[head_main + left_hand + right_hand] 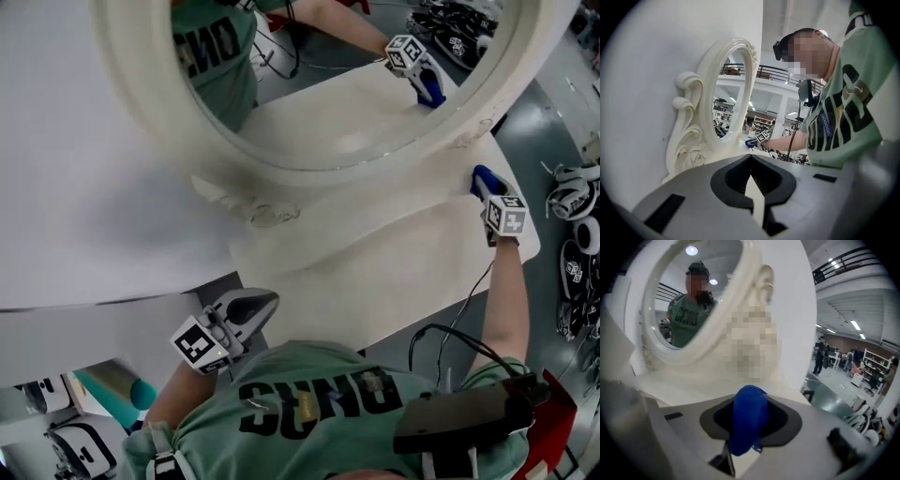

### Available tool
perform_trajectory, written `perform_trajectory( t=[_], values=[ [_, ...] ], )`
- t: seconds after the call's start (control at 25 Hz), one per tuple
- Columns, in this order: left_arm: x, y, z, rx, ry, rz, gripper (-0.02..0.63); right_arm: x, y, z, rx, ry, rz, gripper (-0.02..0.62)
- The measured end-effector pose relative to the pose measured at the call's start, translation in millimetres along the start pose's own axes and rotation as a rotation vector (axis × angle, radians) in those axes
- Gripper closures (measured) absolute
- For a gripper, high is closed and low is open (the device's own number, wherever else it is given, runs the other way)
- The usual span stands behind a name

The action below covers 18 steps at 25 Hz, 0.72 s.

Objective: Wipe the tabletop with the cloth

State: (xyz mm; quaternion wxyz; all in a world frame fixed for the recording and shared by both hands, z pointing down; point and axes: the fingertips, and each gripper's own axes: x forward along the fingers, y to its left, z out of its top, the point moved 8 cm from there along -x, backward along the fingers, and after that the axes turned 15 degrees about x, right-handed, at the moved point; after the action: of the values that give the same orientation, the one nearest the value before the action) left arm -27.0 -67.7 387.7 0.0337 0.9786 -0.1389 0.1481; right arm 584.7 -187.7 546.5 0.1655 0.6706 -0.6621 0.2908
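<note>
The white tabletop (394, 272) runs below an oval mirror (319, 84). At its right end my right gripper (482, 180) is shut on a blue cloth (486, 176), which rests at the table's surface near the mirror frame. In the right gripper view the bunched cloth (747, 420) fills the space between the jaws. My left gripper (265, 302) hangs at the table's near left edge, shut, with nothing in it. The left gripper view shows its jaws met at the tip (751, 158), with the far right gripper (757, 139) small beyond them.
The ornate cream mirror frame (693, 140) stands against a white wall (66, 169). The mirror reflects the right gripper and the person. Headsets and cables (572, 202) lie on the floor to the right. A teal object (122, 384) sits at lower left.
</note>
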Motion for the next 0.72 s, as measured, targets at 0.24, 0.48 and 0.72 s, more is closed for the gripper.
perform_trajectory(
  t=[0.24,0.48,0.72],
  values=[
    [-131.3,5.1,-32.1,0.017,-0.121,0.019,0.598,-67.7,341.4,-126.6,-0.164,0.076,0.433,0.468],
    [-273.4,-12.9,-80.9,0.012,-0.121,0.069,0.597,-81.0,651.2,-262.4,-0.416,0.243,0.695,0.468],
    [-353.5,-25.0,-106.7,-0.009,-0.122,0.138,0.597,-46.1,723.3,-303.3,-0.566,0.317,0.621,0.468]
  ],
)
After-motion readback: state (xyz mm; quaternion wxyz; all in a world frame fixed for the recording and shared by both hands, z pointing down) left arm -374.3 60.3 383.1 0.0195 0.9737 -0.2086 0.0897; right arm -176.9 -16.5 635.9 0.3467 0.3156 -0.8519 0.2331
